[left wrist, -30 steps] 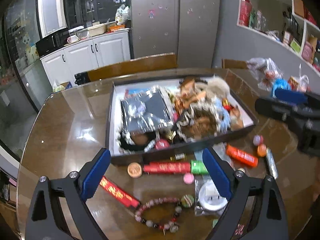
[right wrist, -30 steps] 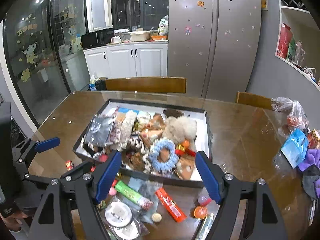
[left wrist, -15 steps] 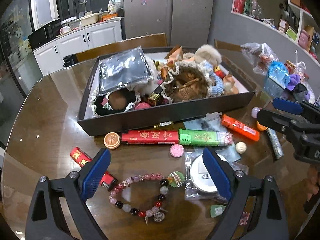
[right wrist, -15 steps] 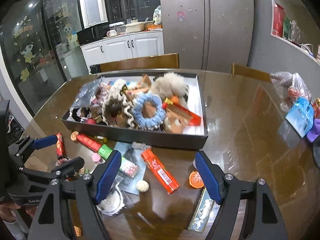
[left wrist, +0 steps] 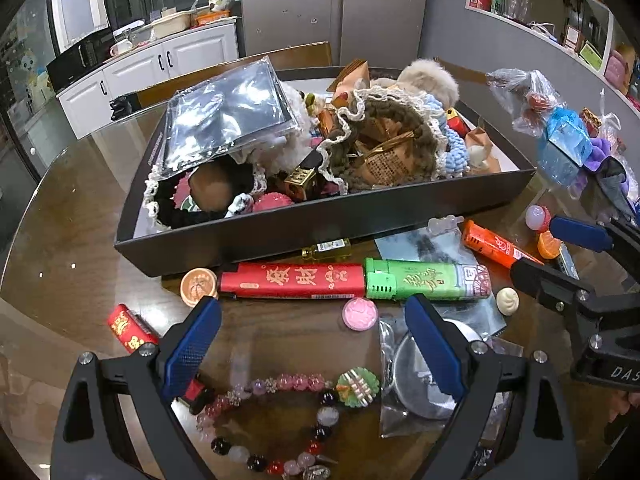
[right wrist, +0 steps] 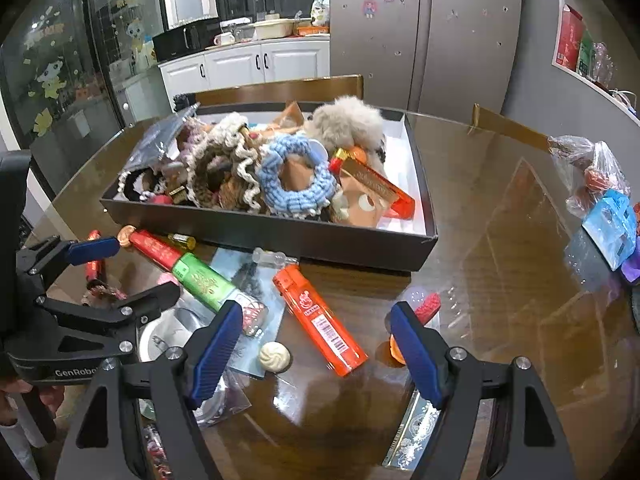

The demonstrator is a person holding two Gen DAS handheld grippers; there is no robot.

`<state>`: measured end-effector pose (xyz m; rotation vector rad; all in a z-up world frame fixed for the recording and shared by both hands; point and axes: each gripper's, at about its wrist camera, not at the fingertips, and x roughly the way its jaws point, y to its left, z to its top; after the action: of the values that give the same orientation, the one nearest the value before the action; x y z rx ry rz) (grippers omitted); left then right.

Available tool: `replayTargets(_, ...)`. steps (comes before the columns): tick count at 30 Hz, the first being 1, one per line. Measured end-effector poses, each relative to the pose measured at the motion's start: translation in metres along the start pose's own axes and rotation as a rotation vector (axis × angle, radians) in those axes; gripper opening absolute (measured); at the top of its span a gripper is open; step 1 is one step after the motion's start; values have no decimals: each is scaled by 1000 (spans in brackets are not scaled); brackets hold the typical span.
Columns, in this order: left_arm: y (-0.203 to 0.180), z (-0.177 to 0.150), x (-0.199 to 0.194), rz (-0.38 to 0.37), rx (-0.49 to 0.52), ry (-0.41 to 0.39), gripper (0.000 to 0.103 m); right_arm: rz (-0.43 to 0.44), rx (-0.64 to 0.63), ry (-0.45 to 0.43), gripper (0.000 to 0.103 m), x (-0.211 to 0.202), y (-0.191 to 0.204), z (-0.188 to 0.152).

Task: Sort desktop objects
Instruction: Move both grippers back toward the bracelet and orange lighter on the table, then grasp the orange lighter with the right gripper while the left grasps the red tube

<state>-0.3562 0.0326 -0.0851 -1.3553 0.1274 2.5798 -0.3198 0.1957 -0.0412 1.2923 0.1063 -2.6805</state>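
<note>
While both tongs gape, bracelet [left wrist: 288,420] lies between left tongs [left wrist: 312,352].

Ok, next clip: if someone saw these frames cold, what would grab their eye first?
Probably the dark box at the table's middle, heaped with scrunchies, a blue one on top. Next, the loose row along its near wall: red lighter end to end with a green lighter, and an orange lighter lying apart. Both grippers hover open, the left gripper above a bead bracelet, the right gripper over the orange lighter.
</note>
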Motion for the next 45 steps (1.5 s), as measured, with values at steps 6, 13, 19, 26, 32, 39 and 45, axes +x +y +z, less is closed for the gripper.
replayTargets(6, 2, 2, 7, 1, 9, 3, 95, -16, 18, 30, 78, 10, -3, -4)
replayTargets(13, 8, 3, 13, 12, 3, 4, 103, -21, 6, 53, 78, 20, -2, -6)
replayTargets(19, 19, -4, 8, 34, -31, 1, 102, -36, 2, 70, 79, 28, -1, -8)
replayTargets(26, 25, -7, 1, 53, -43, -23, 79, -48, 16, 65, 38, 24, -1, -5)
replayTargets(32, 21, -8, -3, 42, -24, -25, 58, -49, 22, 68, 26, 24, 0, -4)
replayTargets(39, 19, -10, -6, 39, -19, -21, 42, -21, 31, 69, 25, 22, 2, -7)
replayTargets(45, 20, -14, -12, 25, -12, -25, 35, -9, 33, 55, 23, 15, 3, -8)
